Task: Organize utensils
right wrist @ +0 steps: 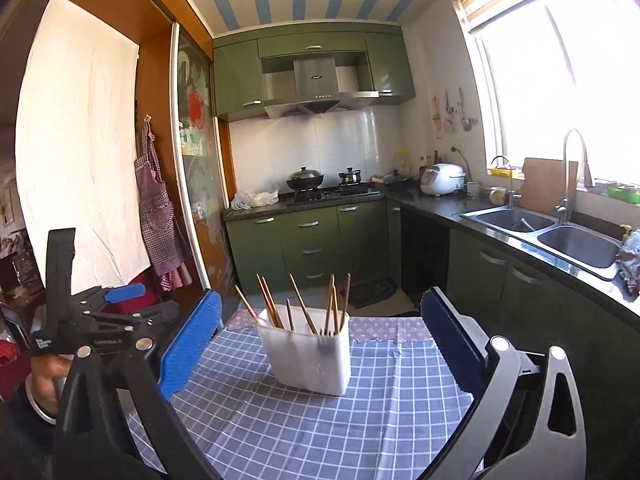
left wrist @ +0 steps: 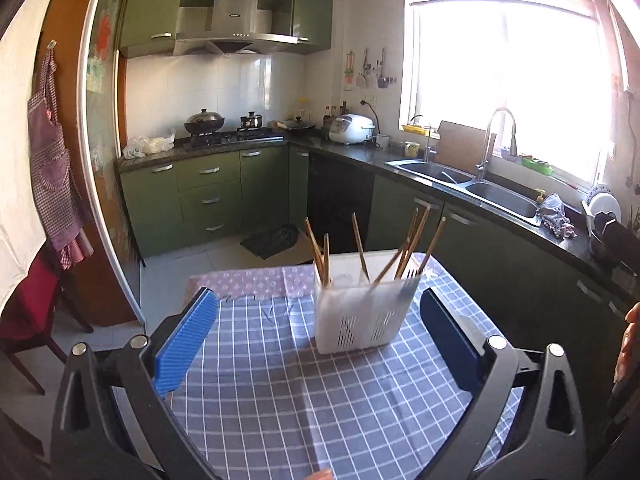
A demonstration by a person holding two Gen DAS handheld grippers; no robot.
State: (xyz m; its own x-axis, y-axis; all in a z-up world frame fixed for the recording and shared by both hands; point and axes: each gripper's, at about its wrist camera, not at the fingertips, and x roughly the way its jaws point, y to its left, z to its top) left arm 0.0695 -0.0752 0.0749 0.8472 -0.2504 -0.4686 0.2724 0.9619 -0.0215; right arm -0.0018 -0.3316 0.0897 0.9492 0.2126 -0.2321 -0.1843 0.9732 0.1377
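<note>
A white slotted utensil holder (left wrist: 362, 312) stands upright on the blue checked tablecloth (left wrist: 260, 392), with several wooden chopsticks (left wrist: 416, 244) and a fork (left wrist: 412, 280) sticking out of it. My left gripper (left wrist: 320, 312) is open, nothing between its blue pads, and the holder stands just beyond them. In the right wrist view the same holder (right wrist: 310, 354) with its chopsticks (right wrist: 304, 304) sits ahead of my right gripper (right wrist: 322, 312), which is open and empty. The left gripper (right wrist: 108, 312), held by a hand (right wrist: 46, 376), shows at that view's left edge.
A pink patterned cloth strip (left wrist: 256, 280) covers the table's far edge. Beyond lie green kitchen cabinets (left wrist: 208, 196), a stove with pots (left wrist: 224, 130), a rice cooker (left wrist: 351, 128) and a double sink (left wrist: 468, 184) under a bright window. A red chair (left wrist: 28, 304) stands left.
</note>
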